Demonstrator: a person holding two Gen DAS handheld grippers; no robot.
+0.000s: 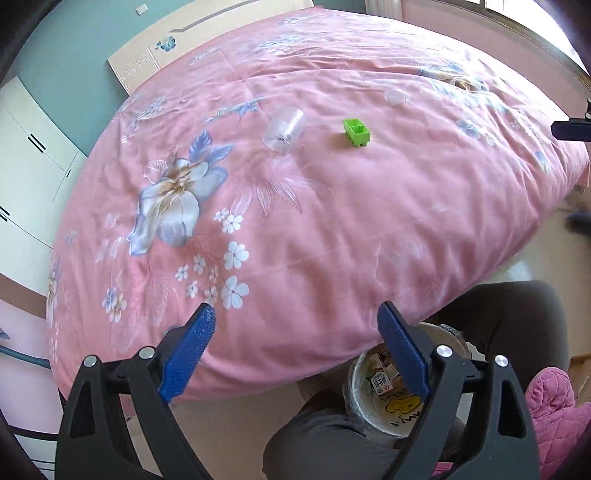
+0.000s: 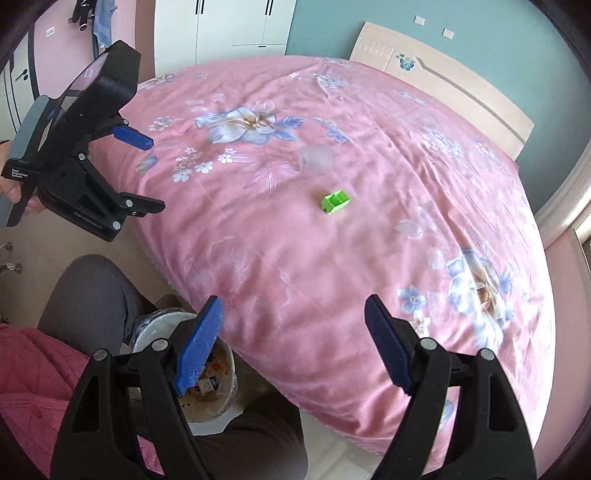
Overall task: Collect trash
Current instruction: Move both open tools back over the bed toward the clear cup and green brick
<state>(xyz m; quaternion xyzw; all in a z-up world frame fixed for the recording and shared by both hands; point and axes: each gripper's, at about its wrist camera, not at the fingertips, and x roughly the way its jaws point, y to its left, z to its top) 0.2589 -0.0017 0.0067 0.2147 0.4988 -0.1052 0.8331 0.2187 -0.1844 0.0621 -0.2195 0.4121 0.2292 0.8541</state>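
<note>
A clear plastic cup (image 1: pixel 283 129) lies on its side on the pink flowered bedspread (image 1: pixel 332 221), and a small green box (image 1: pixel 357 132) sits just to its right. In the right wrist view the cup (image 2: pixel 316 158) shows blurred, with the green box (image 2: pixel 335 201) nearer. My left gripper (image 1: pixel 295 314) hovers open and empty over the bed's near edge; it also shows at the left of the right wrist view (image 2: pixel 157 173). My right gripper (image 2: pixel 293 306) is open and empty, high above the bed edge. A white trash bin (image 1: pixel 356 384) with cartons inside stands between the person's knees.
A small clear lid (image 1: pixel 395 96) lies farther back on the bed. The person's grey-trousered legs (image 1: pixel 517 317) flank the bin (image 2: pixel 225 402). A pink quilted garment (image 1: pixel 554 406) is at the lower right. A headboard (image 2: pixel 461 88) and white wardrobe (image 2: pixel 229 26) stand behind the bed.
</note>
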